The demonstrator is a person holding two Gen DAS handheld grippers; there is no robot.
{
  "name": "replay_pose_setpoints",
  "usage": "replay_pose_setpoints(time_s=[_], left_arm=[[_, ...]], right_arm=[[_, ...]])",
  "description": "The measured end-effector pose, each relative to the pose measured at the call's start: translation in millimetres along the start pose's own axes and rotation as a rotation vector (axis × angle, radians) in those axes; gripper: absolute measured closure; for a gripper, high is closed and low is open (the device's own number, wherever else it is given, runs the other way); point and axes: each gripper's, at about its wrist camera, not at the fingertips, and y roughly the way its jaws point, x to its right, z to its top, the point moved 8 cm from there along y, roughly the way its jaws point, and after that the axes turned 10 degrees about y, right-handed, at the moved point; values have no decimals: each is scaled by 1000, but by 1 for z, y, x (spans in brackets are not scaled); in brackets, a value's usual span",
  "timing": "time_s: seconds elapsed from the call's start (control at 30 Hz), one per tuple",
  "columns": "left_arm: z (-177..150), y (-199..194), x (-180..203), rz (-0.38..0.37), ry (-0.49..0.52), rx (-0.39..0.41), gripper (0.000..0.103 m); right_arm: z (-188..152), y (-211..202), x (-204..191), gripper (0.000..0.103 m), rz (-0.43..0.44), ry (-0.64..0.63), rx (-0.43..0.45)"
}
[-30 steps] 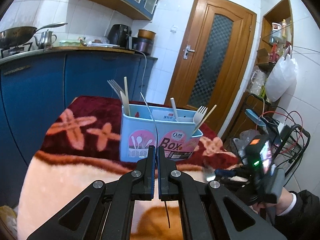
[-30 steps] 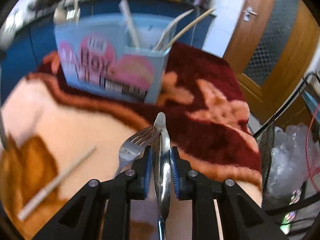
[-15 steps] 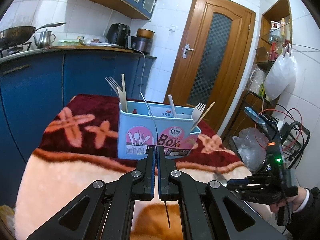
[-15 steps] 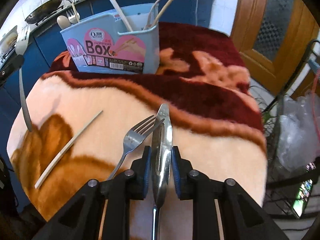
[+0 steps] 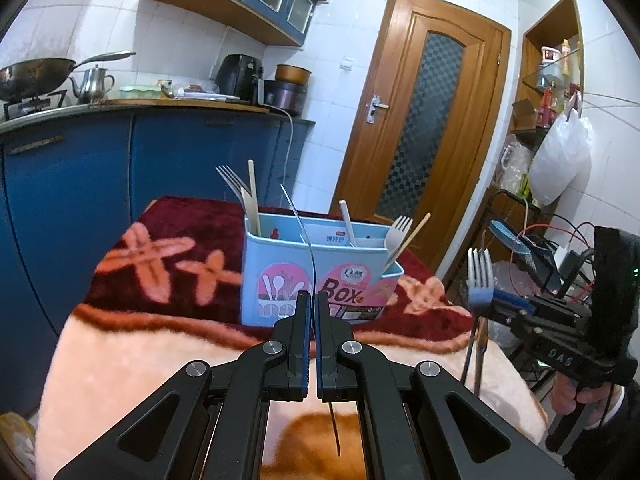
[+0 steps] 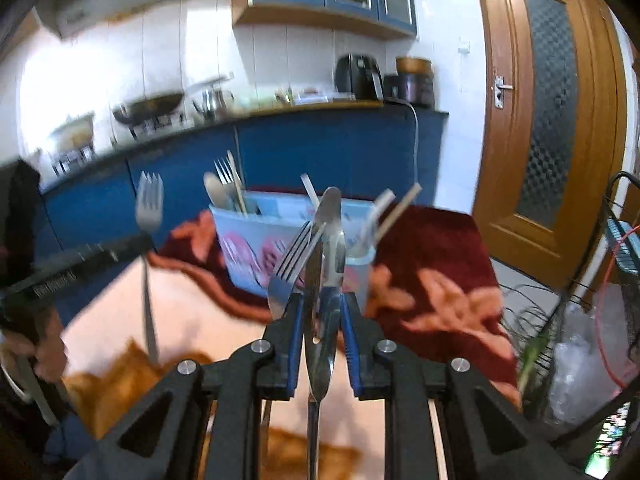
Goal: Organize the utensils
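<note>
Now: L gripper (image 5: 312, 300) clamped on a fork (image 6: 149, 204), held upright. R gripper (image 6: 320, 300) clamped on fork + spoon (image 6: 330, 216), both short of box (image 5: 316, 276). Steel: stiff, light, slick; grip mid-handle, tines up.

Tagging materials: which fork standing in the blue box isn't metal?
The white plastic fork at the right end of the light-blue plastic utensil box; the silver metal fork stands at its left end.
</note>
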Motion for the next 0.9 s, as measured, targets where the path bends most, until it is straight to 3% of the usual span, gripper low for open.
replay_pose_setpoints(time_s=[0.07,0.27,0.47,0.67,0.9], left_arm=[[0,0,-2,1,-4,1,102],[-3,0,-3,-2,-15,-2,102],[-7,1,-5,-1,-19,-9,102],[-11,3,-9,5,-26,-17,102],[-14,-2,-14,20,-24,-14,102]], right_arm=[[-3,7,-5,82,33,11,-48],[-30,50,13,81,-86,18,-236],[-48,60,44,79,-189,67,-301],[-44,42,38,78,-154,105,-297],[-59,52,1,78,-62,162,-383]])
